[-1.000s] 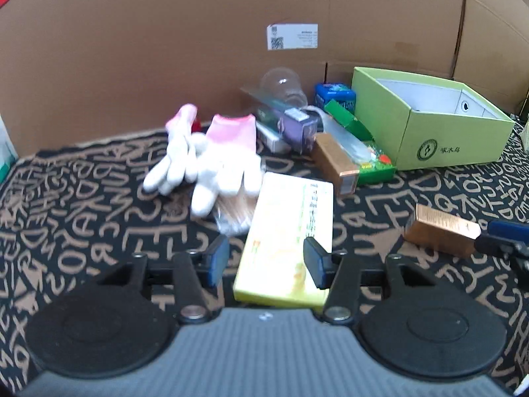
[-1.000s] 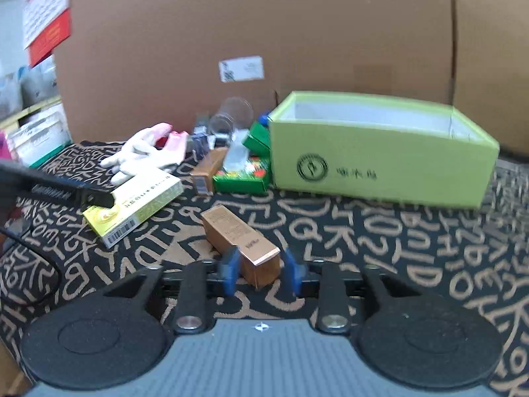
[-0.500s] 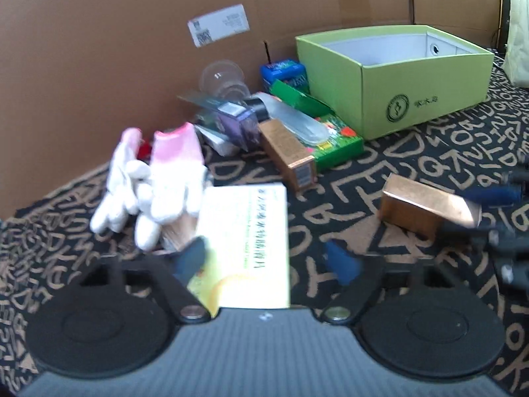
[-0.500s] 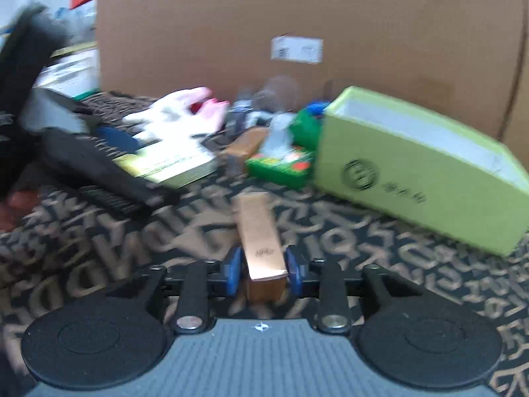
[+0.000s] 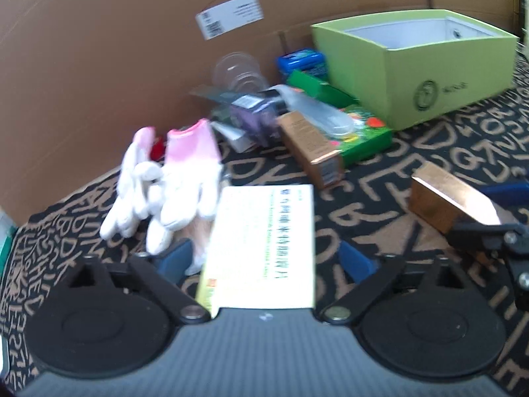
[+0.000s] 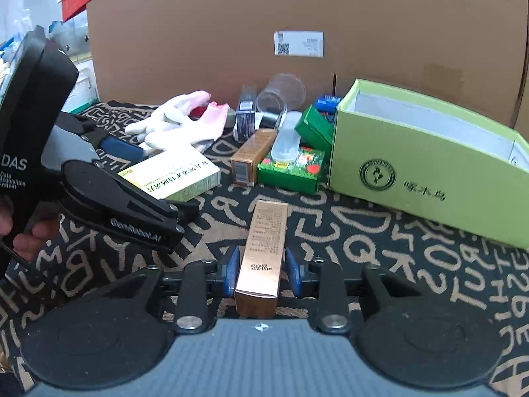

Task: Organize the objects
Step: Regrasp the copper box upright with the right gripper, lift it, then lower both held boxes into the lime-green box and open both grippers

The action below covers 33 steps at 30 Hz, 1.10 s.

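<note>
A flat yellow box (image 5: 264, 244) lies on the patterned cloth between the blue pads of my left gripper (image 5: 264, 261). Its jaws are opening wide and the pads stand clear of the box's sides. In the right wrist view the same yellow box (image 6: 172, 175) sits inside the left gripper (image 6: 168, 180). My right gripper (image 6: 262, 273) is shut on a long copper-coloured box (image 6: 263, 251), pads pressed on its two sides. That copper box (image 5: 446, 198) shows at the right of the left wrist view. An open light-green box (image 6: 429, 178) stands at the right.
White and pink gloves (image 5: 178, 182) lie left of the yellow box. A pile behind holds a second copper box (image 5: 310, 149), a green packet (image 5: 363, 135), a purple box, a clear cup and a blue tin. A cardboard wall (image 6: 231, 16) closes the back. A hand (image 6: 29, 235) holds the left gripper.
The left jaws have spread from close around the yellow box to wide apart, and the left view rolled and shifted. The right jaws closed onto the copper box, which now points straight ahead.
</note>
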### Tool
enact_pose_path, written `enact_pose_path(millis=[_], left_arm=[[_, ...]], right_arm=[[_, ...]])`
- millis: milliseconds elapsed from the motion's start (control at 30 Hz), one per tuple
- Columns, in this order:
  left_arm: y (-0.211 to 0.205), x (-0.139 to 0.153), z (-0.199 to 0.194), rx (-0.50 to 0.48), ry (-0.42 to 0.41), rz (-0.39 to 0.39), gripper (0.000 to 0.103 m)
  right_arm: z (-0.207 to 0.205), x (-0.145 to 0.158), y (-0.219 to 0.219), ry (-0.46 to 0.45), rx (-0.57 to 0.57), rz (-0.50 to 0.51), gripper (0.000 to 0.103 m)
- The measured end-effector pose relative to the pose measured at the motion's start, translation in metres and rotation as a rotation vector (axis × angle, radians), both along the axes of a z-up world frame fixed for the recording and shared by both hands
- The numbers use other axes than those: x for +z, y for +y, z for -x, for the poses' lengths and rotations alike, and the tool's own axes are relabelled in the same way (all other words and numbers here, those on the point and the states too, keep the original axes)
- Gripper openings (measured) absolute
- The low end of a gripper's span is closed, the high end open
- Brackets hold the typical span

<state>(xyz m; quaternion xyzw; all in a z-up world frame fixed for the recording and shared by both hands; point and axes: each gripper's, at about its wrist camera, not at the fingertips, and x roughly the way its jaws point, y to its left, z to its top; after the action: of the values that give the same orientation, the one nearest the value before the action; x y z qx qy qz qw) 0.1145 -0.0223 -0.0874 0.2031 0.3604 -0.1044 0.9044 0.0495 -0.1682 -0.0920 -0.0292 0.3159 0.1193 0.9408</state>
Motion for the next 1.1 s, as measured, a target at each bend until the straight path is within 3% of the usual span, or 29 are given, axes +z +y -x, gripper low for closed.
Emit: enact_pose_path(millis=[67, 200, 267, 367, 433, 467, 700, 900, 1100], left_arm=[[0.006, 0.0, -0.003, 0.009, 0.018, 0.026, 0.101], [0.012, 0.004, -0.006, -0.019, 0.093, 0.109, 0.074], [0.009, 0.004, -0.005, -0.023, 0.09, 0.095, 0.076], [0.008, 0.001, -0.003, -0.008, 0.053, 0.058, 0.089], [0.015, 0.002, -0.004, -0.026, 0.092, 0.125, 0.071], [0.018, 0.004, -0.005, -0.029, 0.119, 0.162, 0.067], [0.018, 0.01, 0.008, -0.039, 0.132, 0.187, 0.067], [-0.01, 0.056, 0.023, -0.138, 0.057, 0.258, 0.067], [-0.061, 0.11, 0.008, -0.221, -0.013, 0.358, 0.067]], right_arm=[[-0.001, -0.003, 0.001, 0.005, -0.003, -0.001, 0.033], [-0.005, -0.008, 0.001, 0.013, -0.011, -0.015, 0.033], [-0.004, -0.007, 0.0, 0.014, -0.016, -0.023, 0.032], [0.0, -0.007, -0.002, 0.012, -0.015, -0.026, 0.028], [0.003, -0.006, -0.004, 0.013, -0.02, -0.031, 0.028], [0.005, -0.006, -0.005, 0.013, -0.021, -0.033, 0.028], [0.018, 0.003, -0.018, -0.015, -0.037, -0.079, 0.028], [0.026, 0.033, -0.043, -0.12, -0.089, -0.088, 0.028], [0.014, 0.07, -0.083, -0.235, -0.194, -0.057, 0.028]])
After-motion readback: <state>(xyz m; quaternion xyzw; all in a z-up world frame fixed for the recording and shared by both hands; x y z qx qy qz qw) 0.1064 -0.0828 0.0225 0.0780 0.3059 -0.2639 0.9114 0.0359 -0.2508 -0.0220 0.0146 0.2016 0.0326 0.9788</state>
